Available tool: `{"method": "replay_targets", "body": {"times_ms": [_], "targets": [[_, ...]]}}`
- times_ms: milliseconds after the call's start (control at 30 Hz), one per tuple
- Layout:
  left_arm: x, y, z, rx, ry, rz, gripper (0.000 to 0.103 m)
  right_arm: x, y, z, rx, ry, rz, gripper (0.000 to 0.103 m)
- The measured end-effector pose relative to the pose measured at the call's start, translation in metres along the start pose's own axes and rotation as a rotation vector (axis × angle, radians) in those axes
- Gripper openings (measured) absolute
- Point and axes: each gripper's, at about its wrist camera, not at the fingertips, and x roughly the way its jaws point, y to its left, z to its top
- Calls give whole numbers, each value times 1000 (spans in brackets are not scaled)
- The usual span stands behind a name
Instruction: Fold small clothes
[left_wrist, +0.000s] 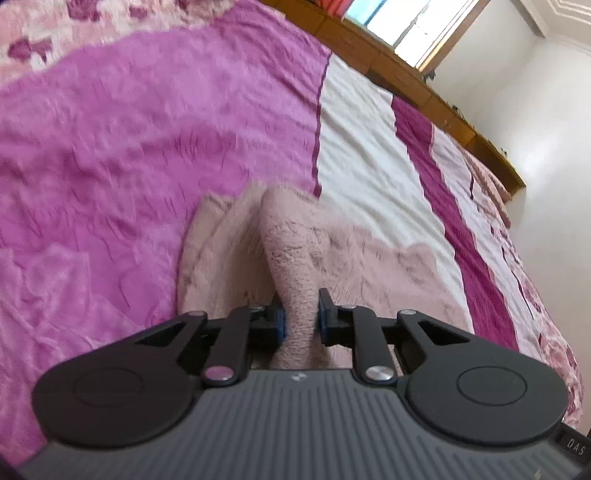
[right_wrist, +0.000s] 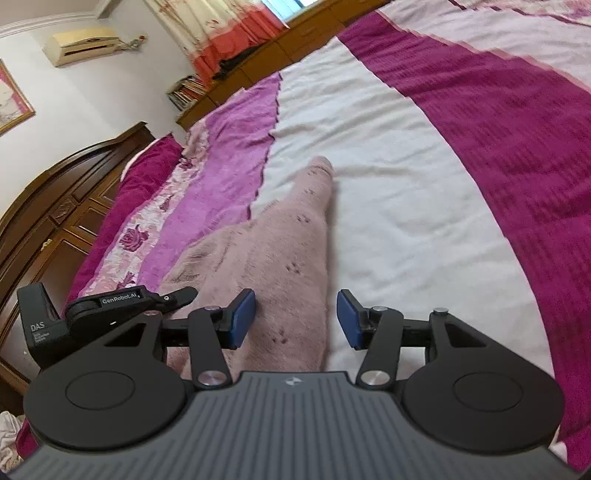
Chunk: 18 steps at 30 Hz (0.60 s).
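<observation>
A pale pink fleecy garment (left_wrist: 295, 258) is spread on a bed cover (left_wrist: 110, 166) banded in magenta, white and deep purple. In the left wrist view a raised fold of this garment is seen pinched between the blue pads of the left gripper (left_wrist: 301, 319); the jaws are drawn close together and pressed into the fabric on both sides, so the cloth is gripped. From the pinched ridge the fabric is carried forward and away from the tongs, while flatter parts of the garment are spread to either side of them and beneath them.

In the right wrist view the right gripper (right_wrist: 295, 319) is held with its jaws standing apart and nothing clamped between them. The garment (right_wrist: 266, 258) is laid under and ahead of these tongs: its right edge is seen running between the two pads, nearer the left one, and a narrow sleeve-like end (right_wrist: 319, 170) is stretched out far in front on the white band. The right pad is seen over bare white cover. To the left of the right tongs, the black body of the left gripper (right_wrist: 129, 302) is seen at the garment's far side
</observation>
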Motion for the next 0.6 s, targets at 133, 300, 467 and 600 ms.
{"method": "replay_targets", "body": {"times_ms": [133,300,467,600], "targets": [[-28,-6,14,35,-103,32,18,4,16,6,-49,-14,42,57],[-12,23,16,62,25,137,19,18,40,-3,-135,29,77,57],[-15,42,9,-42,21,112,28,22,51,-15,-225,22,42,58],[-21,28,14,9,24,132,36,20,45,-10,-173,29,51,58]]}}
